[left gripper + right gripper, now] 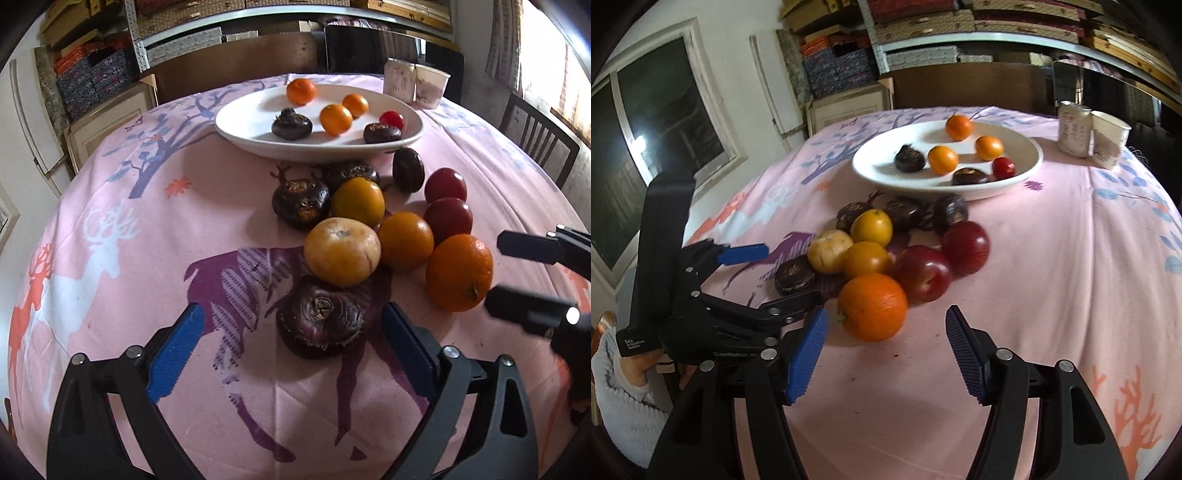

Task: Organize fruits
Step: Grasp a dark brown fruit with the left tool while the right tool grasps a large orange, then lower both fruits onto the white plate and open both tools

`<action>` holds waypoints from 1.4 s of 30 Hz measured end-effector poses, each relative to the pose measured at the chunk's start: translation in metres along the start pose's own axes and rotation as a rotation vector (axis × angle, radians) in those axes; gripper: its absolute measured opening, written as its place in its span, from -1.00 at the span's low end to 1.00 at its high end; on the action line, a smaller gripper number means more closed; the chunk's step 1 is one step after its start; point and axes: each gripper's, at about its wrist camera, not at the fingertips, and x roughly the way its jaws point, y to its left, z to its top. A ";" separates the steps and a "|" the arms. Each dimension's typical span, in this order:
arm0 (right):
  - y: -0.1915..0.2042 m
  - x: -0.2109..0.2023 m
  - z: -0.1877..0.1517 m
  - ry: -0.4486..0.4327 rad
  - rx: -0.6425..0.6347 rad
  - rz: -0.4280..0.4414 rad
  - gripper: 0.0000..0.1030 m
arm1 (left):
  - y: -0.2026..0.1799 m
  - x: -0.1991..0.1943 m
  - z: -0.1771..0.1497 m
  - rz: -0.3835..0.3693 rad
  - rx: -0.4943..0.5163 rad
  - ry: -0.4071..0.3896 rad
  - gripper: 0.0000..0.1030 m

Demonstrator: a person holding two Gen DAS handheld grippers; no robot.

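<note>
My left gripper (293, 310) stands open around a dark, wrinkled round fruit (321, 321) on the pink cloth; its blue pads do not touch it. My right gripper (886, 314) is open too, with the big orange (873, 306) just ahead between its fingertips. Behind these lies a pile of yellow-orange fruits (341, 251), two red fruits (923, 273) and more dark ones (301, 201). A white plate (258, 144) further back holds three small oranges, two dark fruits and a small red one. Each view shows the other gripper (496, 275) (793, 273) beside the pile.
A drinks can (1073, 129) and a paper cup (1108, 142) stand at the table's back right. A dark chair (539, 140) is at the right side, shelves with boxes behind. A person's pale sleeve (624, 387) shows at lower left.
</note>
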 end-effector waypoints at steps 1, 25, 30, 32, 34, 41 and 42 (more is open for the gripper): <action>0.002 0.003 0.001 0.011 -0.001 0.001 0.29 | 0.000 0.002 0.001 -0.010 0.002 0.010 0.53; -0.026 -0.028 0.026 -0.090 0.125 0.068 -0.17 | 0.010 -0.038 0.037 -0.076 -0.012 -0.161 -0.16; -0.047 -0.031 0.084 -0.147 0.135 0.008 -0.17 | 0.012 -0.028 0.097 -0.044 -0.007 -0.199 -0.16; -0.057 -0.020 0.104 -0.148 0.159 -0.005 -0.17 | 0.012 -0.013 0.118 -0.047 -0.017 -0.192 -0.16; -0.072 0.002 0.121 -0.129 0.199 -0.016 -0.17 | 0.012 0.003 0.129 -0.060 -0.029 -0.177 -0.16; -0.098 0.073 0.150 -0.052 0.265 -0.041 -0.13 | 0.017 0.057 0.142 -0.092 -0.067 -0.109 -0.16; -0.099 0.078 0.151 -0.049 0.272 -0.034 -0.10 | 0.018 0.060 0.141 -0.091 -0.070 -0.107 -0.15</action>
